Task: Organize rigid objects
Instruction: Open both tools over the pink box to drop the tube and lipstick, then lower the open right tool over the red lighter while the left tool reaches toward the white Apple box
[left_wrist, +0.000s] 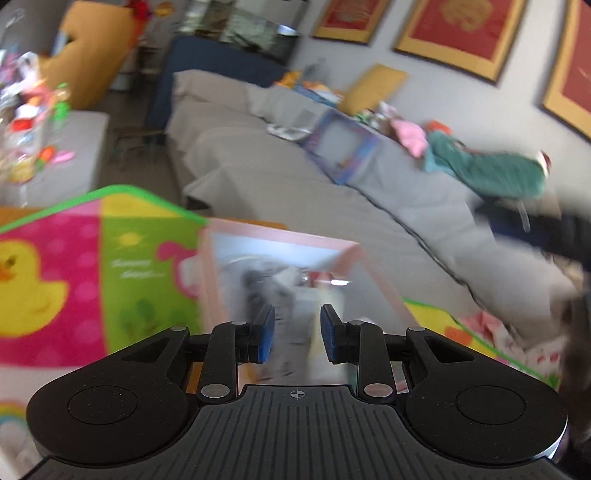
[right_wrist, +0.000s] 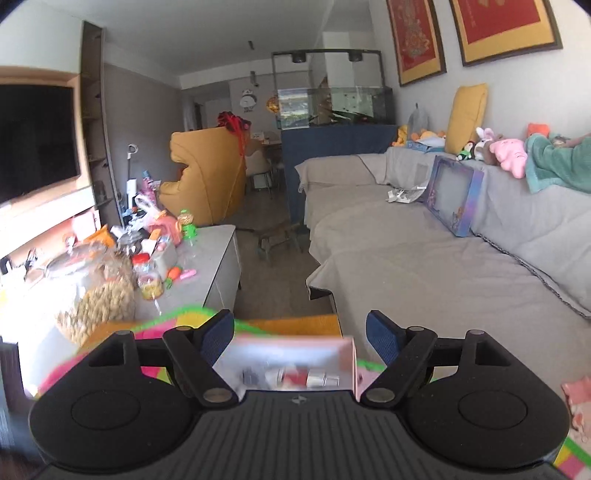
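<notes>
Two claws hover over one pink windowed toy box (left_wrist: 280, 273) on the play mat (left_wrist: 74, 280). Left claw (left_wrist: 297, 338), narrowly parted and empty, has it at 12 o'clock. Right claw (right_wrist: 299, 338), wide and empty, straddles its crosswise long axis.

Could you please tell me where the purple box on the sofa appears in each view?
Left wrist view: the purple box is above centre, slightly right, tilted and blurred, leaning on the sofa back.
Right wrist view: the purple box is right of centre, at mid-height, leaning against the sofa back.
Shared landmark: the pink plush sits on the sofa back, up and to the right of the box.
</notes>
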